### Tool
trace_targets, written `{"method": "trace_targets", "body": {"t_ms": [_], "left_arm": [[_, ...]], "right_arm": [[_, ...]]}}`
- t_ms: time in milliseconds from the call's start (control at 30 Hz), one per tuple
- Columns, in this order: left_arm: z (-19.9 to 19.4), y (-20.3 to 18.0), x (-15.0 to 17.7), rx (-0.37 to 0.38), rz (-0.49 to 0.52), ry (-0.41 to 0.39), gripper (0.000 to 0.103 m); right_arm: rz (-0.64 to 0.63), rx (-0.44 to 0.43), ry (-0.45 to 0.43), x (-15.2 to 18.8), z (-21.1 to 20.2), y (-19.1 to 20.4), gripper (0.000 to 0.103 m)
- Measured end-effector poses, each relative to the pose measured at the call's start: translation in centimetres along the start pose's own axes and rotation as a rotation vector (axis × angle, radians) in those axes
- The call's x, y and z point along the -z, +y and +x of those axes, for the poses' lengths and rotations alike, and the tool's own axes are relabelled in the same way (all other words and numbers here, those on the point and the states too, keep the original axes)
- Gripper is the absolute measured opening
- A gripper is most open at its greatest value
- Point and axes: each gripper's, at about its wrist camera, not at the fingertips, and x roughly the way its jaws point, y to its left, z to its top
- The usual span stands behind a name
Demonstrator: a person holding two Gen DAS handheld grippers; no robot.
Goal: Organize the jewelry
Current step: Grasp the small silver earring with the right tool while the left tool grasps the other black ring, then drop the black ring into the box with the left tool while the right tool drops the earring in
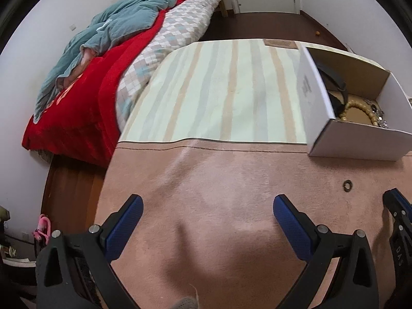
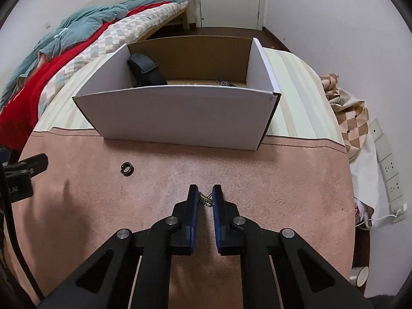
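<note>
The right gripper (image 2: 205,197) pinches a small metallic piece of jewellery (image 2: 205,200) between its blue pads, low over the pink cloth (image 2: 257,180) that covers the near part of the table. The piece looks like a ring or small clasp, though it is too small and half hidden to be sure; its long axis runs across the gap from one pad to the other, slightly tilted.

The left gripper (image 1: 208,207) is spread wide above bare pink cloth, with nothing between its fingers.

A dark ring (image 2: 127,168) lies flat on the cloth, well apart from both grippers. Beyond it stands an open white cardboard box (image 2: 180,118), its long side facing the grippers, holding a black strap (image 2: 144,70), a beaded bracelet (image 1: 360,110) and some chains (image 2: 225,82).
</note>
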Motion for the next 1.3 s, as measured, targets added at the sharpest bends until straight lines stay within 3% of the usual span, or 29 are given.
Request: {"method": "trace_targets", "body": {"t_ms": [167,433,533,667,900,1033,1167,1300], "left_arm": [[-0.5,-2.3,-0.4,0.091,0.029,0.010,0.103],[0.3,-9.1,-1.3,0.243,0.132,0.049,0.101],[0.6,-10.8,-1.2,0.267,0.162,0.056,0.066],[-0.1,-11.3,-1.0,0.321,0.172,0.030,0.010],[-1.2,-11.7,-0.7,0.312,0.197,0.001,0.010],[-3.9,-10.9,-1.2,0.334,0.192,-0.050,0.010],[-6.6,-9.4,-3.9,0.399,0.158,-0.084,0.010],[-7.1,-8.5,-8.5,0.498,0.117,-0.050,0.010]], "right_arm": [[0.104,-0.024,-0.025,0.0,-1.5,-2.4,0.011],[0.219,0.001,-0.061,-0.3,-3.8,-6.8,0.011],[0.235,0.008,-0.059,-0.1,-3.8,-7.7,0.011],[0.252,0.008,-0.063,0.1,-3.9,-8.5,0.011],[0.278,-0.006,-0.086,-0.3,-4.3,-9.0,0.011],[0.286,-0.032,-0.113,-1.1,-5.7,-8.9,0.011],[0.289,-0.100,-0.144,-3.1,-7.5,-8.7,0.011],[0.283,-0.212,-0.143,-7.3,-7.8,-8.1,0.011]]}}
